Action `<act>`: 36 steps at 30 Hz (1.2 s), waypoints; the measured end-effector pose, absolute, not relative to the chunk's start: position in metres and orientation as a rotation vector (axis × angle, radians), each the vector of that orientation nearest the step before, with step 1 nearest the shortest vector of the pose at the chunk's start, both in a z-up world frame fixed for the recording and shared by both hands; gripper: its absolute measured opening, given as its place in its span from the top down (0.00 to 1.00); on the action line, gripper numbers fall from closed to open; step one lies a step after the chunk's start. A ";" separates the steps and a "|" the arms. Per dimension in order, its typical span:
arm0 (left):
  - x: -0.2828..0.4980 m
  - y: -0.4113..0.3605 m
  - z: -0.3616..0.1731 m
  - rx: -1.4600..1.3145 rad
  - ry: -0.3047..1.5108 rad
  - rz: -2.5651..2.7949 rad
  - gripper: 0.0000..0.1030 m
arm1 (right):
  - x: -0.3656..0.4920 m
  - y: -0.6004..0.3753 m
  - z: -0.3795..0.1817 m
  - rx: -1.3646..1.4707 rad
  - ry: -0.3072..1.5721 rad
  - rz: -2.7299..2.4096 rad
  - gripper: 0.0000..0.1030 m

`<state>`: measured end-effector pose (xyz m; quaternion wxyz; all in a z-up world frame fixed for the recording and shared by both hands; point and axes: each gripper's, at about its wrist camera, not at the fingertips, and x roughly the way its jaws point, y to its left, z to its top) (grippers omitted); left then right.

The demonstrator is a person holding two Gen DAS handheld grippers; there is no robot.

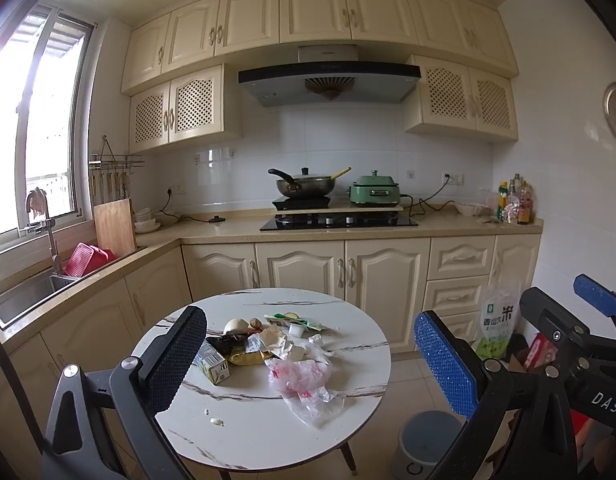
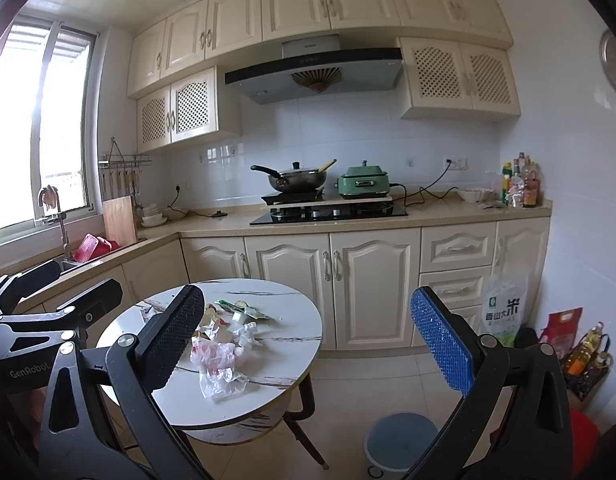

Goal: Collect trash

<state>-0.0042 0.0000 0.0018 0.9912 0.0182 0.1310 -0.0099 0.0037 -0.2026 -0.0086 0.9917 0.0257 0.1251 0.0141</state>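
A pile of trash lies on the round white marble table (image 1: pixel 340 364): a small milk carton (image 1: pixel 214 364), a gold wrapper (image 1: pixel 248 357), crumpled paper (image 1: pixel 276 340), a green wrapper (image 1: pixel 296 320) and a clear plastic bag with red print (image 1: pixel 304 380). My left gripper (image 1: pixel 308 360) hangs open above and in front of the pile, holding nothing. To its right, my right gripper (image 2: pixel 308 342) is also open and empty, off the table's right edge (image 2: pixel 304 356). The plastic bag (image 2: pixel 220 360) shows left of centre there. A grey-blue bin (image 2: pixel 400 440) stands on the floor right of the table.
Small white crumbs (image 1: pixel 217 422) lie near the table's front. A rice bag (image 1: pixel 498 324) leans on the cabinets at right, with an oil bottle (image 2: pixel 586 350) and red packets beside it. The counter with the stove (image 1: pixel 340 220) and the sink (image 1: pixel 24 300) runs behind and left.
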 end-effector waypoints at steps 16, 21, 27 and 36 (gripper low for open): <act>-0.009 -0.002 0.004 0.041 0.262 -0.024 0.01 | 0.002 -0.204 -0.010 0.053 0.244 0.027 0.00; -0.009 -0.001 0.004 0.041 0.261 -0.024 0.01 | 0.002 -0.203 -0.011 0.053 0.242 0.027 0.00; -0.009 -0.002 0.004 0.043 0.261 -0.023 0.01 | 0.002 -0.203 -0.011 0.053 0.243 0.028 0.00; -0.009 0.000 0.003 0.041 0.262 -0.022 0.01 | 0.003 -0.202 -0.012 0.052 0.243 0.028 0.00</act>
